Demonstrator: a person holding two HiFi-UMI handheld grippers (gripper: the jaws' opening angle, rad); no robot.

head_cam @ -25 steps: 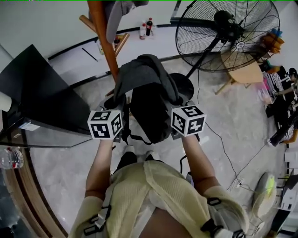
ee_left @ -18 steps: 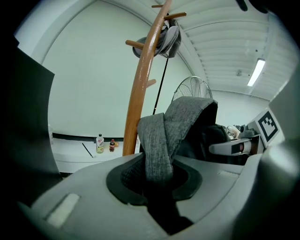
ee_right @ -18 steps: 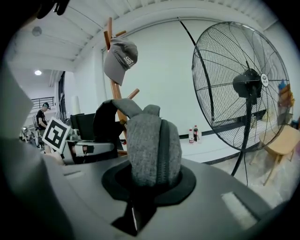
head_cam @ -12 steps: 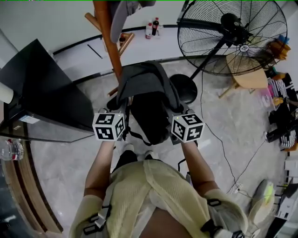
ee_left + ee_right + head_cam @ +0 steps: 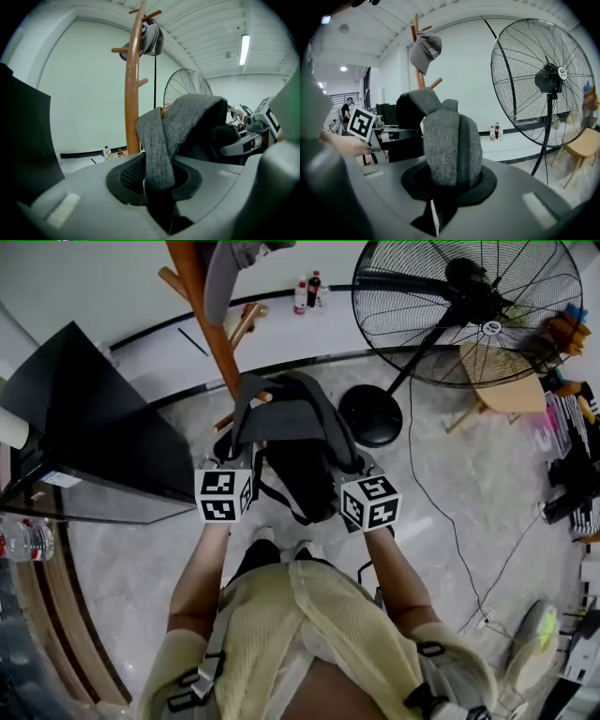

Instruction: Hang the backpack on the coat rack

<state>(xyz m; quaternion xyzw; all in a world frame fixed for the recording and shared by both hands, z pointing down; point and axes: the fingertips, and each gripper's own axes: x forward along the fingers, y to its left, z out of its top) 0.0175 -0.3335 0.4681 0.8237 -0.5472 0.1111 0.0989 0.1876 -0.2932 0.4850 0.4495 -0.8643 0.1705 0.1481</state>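
Note:
A dark grey backpack point(image 5: 298, 460) hangs between my two grippers in front of the wooden coat rack point(image 5: 211, 324). Its grey top straps point(image 5: 281, 409) lie over a lower peg point(image 5: 265, 397), whose tip shows under the fabric point(image 5: 164, 110). My left gripper point(image 5: 238, 459) is shut on one grey strap point(image 5: 157, 140), which runs up from between its jaws point(image 5: 157, 180). My right gripper point(image 5: 360, 467) has the other padded strap point(image 5: 450, 140) between its jaws point(image 5: 450, 183). Those jaws are opening slightly, and the pads still touch the strap.
A grey cap point(image 5: 225, 268) hangs at the rack's top. A large standing fan point(image 5: 459, 310) with a round black base point(image 5: 370, 416) is at the right, its cable trailing over the floor. A black table point(image 5: 84, 427) is at the left, bottles point(image 5: 307, 292) by the wall, a wooden chair point(image 5: 506, 390) far right.
Both grippers and the backpack have sunk a little, the right one more. The straps now rest over the lower peg, whose tip shows beneath them.

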